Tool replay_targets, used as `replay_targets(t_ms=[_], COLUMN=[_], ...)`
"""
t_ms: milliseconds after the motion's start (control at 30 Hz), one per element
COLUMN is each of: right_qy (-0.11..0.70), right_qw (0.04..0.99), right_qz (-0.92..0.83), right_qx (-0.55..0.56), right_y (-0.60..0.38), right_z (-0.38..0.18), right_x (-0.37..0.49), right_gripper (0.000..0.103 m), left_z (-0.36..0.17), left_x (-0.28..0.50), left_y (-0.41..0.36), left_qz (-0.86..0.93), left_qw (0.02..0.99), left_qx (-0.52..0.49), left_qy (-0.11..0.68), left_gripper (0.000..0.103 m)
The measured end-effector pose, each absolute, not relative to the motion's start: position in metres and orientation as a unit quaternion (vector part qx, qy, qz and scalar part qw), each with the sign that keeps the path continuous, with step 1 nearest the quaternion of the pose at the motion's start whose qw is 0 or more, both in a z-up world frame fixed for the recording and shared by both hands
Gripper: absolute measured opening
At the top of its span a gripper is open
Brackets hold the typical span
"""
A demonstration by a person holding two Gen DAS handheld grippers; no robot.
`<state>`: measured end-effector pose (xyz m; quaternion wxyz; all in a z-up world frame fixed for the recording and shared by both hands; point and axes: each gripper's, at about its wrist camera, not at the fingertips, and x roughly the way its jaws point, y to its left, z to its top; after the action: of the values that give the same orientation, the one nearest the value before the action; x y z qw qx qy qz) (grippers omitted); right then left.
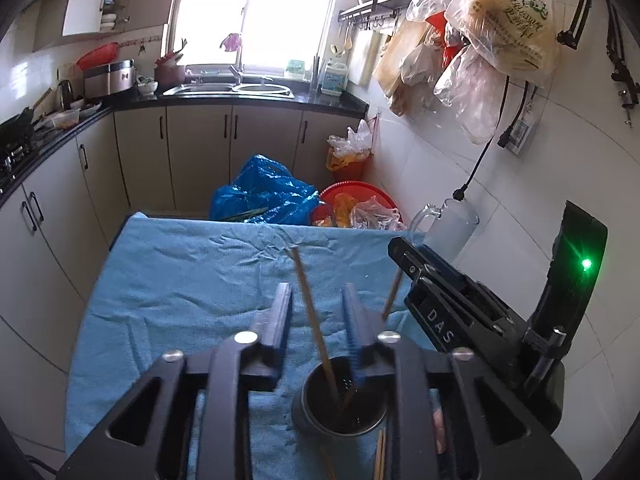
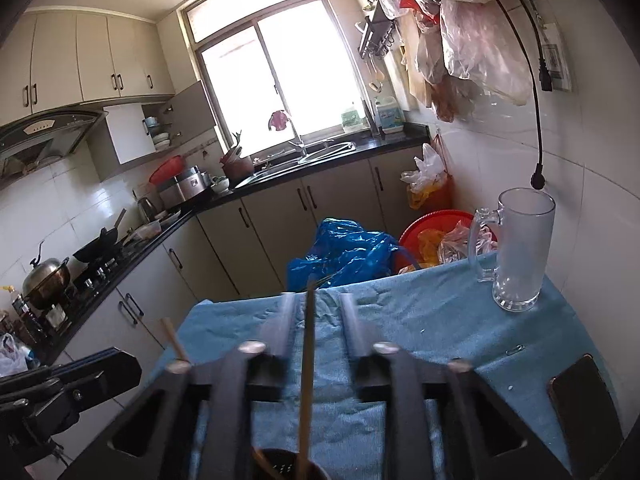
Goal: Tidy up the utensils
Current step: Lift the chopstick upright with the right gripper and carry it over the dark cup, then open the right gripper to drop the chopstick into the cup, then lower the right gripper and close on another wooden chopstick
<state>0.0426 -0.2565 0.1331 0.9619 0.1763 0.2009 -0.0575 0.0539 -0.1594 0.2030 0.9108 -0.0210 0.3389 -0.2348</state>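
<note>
A dark metal utensil cup (image 1: 310, 420) stands on the blue towel (image 1: 180, 280), right under both grippers. A wooden chopstick (image 1: 310, 312) stands in the cup between the fingers of my left gripper (image 1: 316, 286), whose jaws are apart and clear of it. A second chopstick (image 1: 391, 296) leans out of the cup to the right. In the right wrist view that chopstick (image 2: 307, 360) rises between the spread fingers of my right gripper (image 2: 317, 298), untouched by either. The cup's rim (image 2: 280, 468) shows at the bottom edge. More chopsticks (image 1: 380, 452) lie on the towel near the cup.
A glass mug (image 2: 520, 248) stands at the table's far right corner. A phone (image 2: 580, 392) and a paper clip (image 2: 514, 349) lie on the towel at right. Beyond the table's far edge sit a blue plastic bag (image 2: 344, 248) and a red basin (image 2: 432, 224).
</note>
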Motion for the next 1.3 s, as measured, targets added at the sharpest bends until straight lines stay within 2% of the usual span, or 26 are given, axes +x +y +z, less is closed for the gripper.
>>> replay_targets(t_ms=[33,200,333,500,633,933,1067,1167,1233,1300], right_qy=[0.198,0.191,0.179,0.188,0.204,0.244,0.281,0.328,0.353,0.388], right_qw=[0.962,0.961,0.961,0.958,0.958,0.958,0.937,0.901,0.902,0.908], right_qz=[-0.059,-0.06,-0.059,-0.045,-0.038,-0.113,-0.208,-0.276,-0.245,-0.154], right_qx=[0.178,0.19,0.201,0.214,0.199,0.101,0.01,-0.072,-0.049,0.036], right_y=[-0.257,-0.26,-0.261,-0.258,-0.257,-0.299,-0.333,-0.341,-0.345,-0.342], right_z=[0.135,0.153,0.174,0.19,0.198,0.202,0.2,0.179,0.16,0.129], right_x=[0.039,0.018,-0.012,-0.055,-0.099,-0.203,-0.231,-0.235,-0.239,-0.237], right_gripper=[0.042,0.048,0.059,0.062,0.069,0.077,0.083,0.084,0.084,0.084], left_z=[0.205,0.219,0.232,0.242,0.237,0.157,0.107,0.076,0.061,0.046], left_x=[0.051,0.036,0.015,-0.022,-0.058,-0.101,-0.099,-0.089,-0.082,-0.076], left_y=[-0.158,-0.146,-0.126,-0.102,-0.088,-0.101,-0.12,-0.136,-0.146,-0.156], left_qz=[-0.233,-0.221,-0.21,-0.2,-0.198,-0.212,-0.212,-0.217,-0.224,-0.228], left_qw=[0.912,0.916,0.92,0.926,0.927,0.899,0.879,0.86,0.848,0.838], left_qx=[-0.02,-0.029,-0.042,-0.045,-0.034,0.01,0.039,0.05,0.053,0.059], left_qy=[0.337,0.334,0.328,0.318,0.316,0.383,0.426,0.459,0.478,0.492], left_gripper=[0.026,0.031,0.034,0.037,0.042,0.042,0.042,0.042,0.042,0.042])
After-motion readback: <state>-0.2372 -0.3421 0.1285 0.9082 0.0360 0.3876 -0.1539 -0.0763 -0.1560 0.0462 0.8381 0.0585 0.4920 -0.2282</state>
